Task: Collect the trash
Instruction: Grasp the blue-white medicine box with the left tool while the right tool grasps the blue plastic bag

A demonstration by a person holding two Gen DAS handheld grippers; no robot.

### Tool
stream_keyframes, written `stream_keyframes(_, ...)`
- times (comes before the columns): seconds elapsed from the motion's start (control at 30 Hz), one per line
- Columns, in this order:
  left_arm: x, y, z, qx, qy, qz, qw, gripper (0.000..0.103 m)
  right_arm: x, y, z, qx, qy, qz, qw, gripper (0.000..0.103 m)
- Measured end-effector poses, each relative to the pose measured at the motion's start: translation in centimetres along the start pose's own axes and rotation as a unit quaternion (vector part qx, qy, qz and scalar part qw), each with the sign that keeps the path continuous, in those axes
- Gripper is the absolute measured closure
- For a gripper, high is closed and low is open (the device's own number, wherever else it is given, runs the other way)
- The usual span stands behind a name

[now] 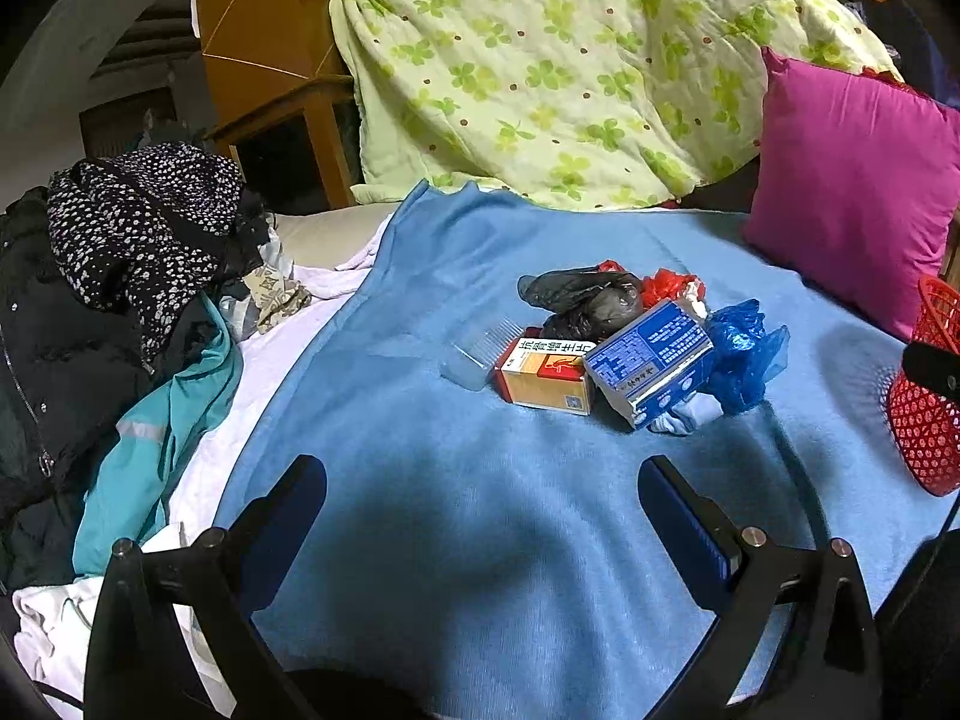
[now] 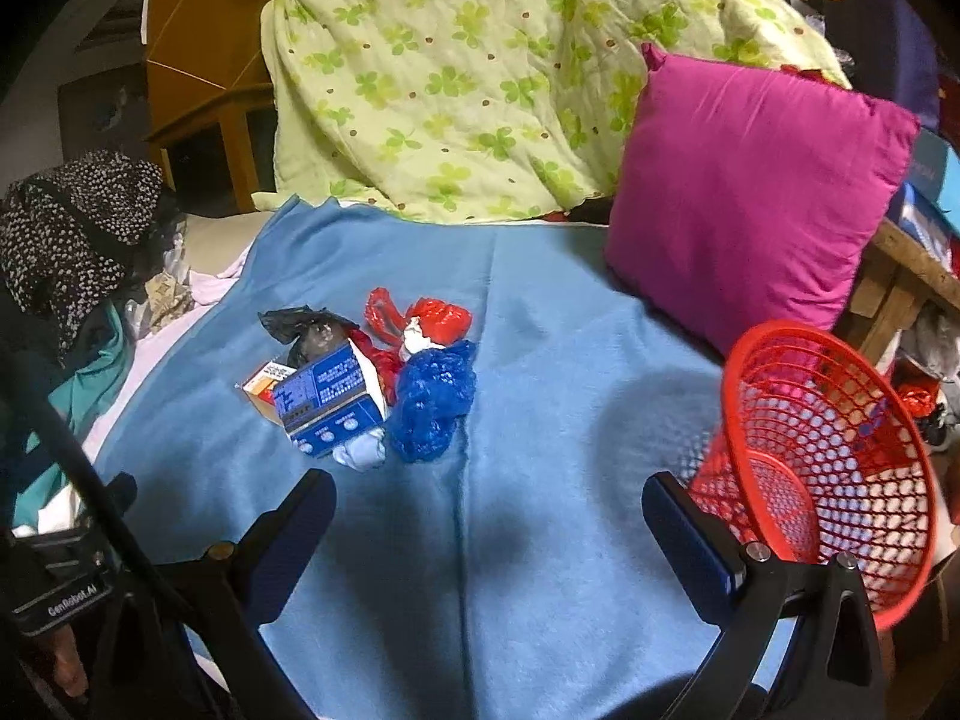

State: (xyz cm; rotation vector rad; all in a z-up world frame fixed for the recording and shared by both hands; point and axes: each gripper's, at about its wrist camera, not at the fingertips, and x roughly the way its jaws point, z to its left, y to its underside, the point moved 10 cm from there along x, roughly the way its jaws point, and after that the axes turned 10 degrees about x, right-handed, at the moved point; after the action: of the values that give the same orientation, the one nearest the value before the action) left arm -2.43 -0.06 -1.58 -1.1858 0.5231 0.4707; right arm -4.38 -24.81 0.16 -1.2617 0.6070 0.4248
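Fuzzy matt blanket (image 2: 540,360), glossy plastic basket (image 2: 828,450), cardboard box (image 1: 651,360).

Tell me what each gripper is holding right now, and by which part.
Nothing is held. The left gripper and right gripper are both open above the blue blanket, short of the trash pile.

You have bare blue blanket (image 2: 540,540) ahead of both grippers up to the trash pile (image 2: 372,378), with the red basket (image 2: 840,450) crowding the right, clothes (image 1: 120,300) heaped left and the pink pillow (image 2: 750,192) behind.

Home bedroom, quilt (image 1: 540,60), pillow (image 1: 852,192), clothes (image 1: 120,276)
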Motion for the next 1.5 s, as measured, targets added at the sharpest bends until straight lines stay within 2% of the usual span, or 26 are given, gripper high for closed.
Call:
stream_keyframes(0.13, 1.4, -0.6, -0.1, 0.004, 0.006, 0.003, 1.0, 0.0, 2.6, -0.8, 0.1, 0.02, -0.027, 0.024, 0.999, 0.0)
stream_keyframes(0.23, 2.9, -1.4, -0.5, 0.005, 0.028, 0.002, 0.9996, 0.0, 5.5, -1.1, -0.3, 0.046, -0.053, 0.055, 0.996, 0.0)
stream_keyframes(0.3, 4.1, -2.0, -1.0, 0.005, 0.05, -0.005, 0.9987, 0.0, 7.4, -1.3, -0.4, 0.071, -0.086, 0.072, 0.991, 0.001)
stream_keyframes(0.37, 5.6, -2.8, -1.7, 0.008, 0.081, -0.011, 0.9966, 0.0, 9.4, -2.0, -0.1, 0.109, -0.129, 0.083, 0.982, 0.004)
stream_keyframes(0.47, 7.5, -4.2, -3.2, 0.028, 0.114, -0.019, 0.9929, 0.0, 12.4, -2.8, 0.5, 0.152, -0.176, 0.101, 0.967, 0.02)
stream_keyframes(0.5, 8.0, -4.6, -3.9, 0.038, 0.125, -0.024, 0.9911, 0.0, 13.9, -2.5, 0.3, 0.162, -0.174, 0.12, 0.964, 0.025)
stream_keyframes(0.7, 11.0, -7.2, -8.3, 0.1, 0.185, -0.039, 0.9767, 0.0, 18.7, -2.0, 1.4, 0.207, -0.197, 0.183, 0.941, 0.027)
stream_keyframes(0.9, 13.1, -7.2, -11.1, 0.154, 0.223, -0.031, 0.9621, 0.0, 22.1, -0.2, 2.4, 0.208, -0.185, 0.235, 0.931, 0.042)
stream_keyframes(0.97, 13.6, -6.7, -11.6, 0.161, 0.234, -0.021, 0.9587, 0.0, 22.4, -0.1, 2.7, 0.218, -0.194, 0.236, 0.927, 0.045)
stream_keyframes(1.1, 14.6, -5.6, -12.2, 0.15, 0.258, 0.0, 0.9545, 0.001, 21.8, -0.4, 2.0, 0.217, -0.189, 0.223, 0.931, 0.046)
stream_keyframes(1.13, 14.8, -5.3, -12.3, 0.146, 0.26, 0.004, 0.9546, 0.003, 21.5, -0.4, 1.7, 0.217, -0.187, 0.22, 0.932, 0.046)
stream_keyframes(1.2, 15.2, -4.8, -12.4, 0.14, 0.261, 0.016, 0.955, 0.021, 20.8, -0.5, 1.0, 0.22, -0.193, 0.216, 0.932, 0.046)
stream_keyframes(1.3, 14.9, -4.7, -12.6, 0.144, 0.261, 0.009, 0.9545, 0.03, 19.6, -1.0, 0.5, 0.208, -0.187, 0.196, 0.94, 0.046)
stream_keyframes(1.5, 14.0, -4.3, -13.0, 0.131, 0.252, 0.01, 0.9587, 0.032, 16.5, -2.4, -0.4, 0.192, -0.2, 0.153, 0.949, 0.046)
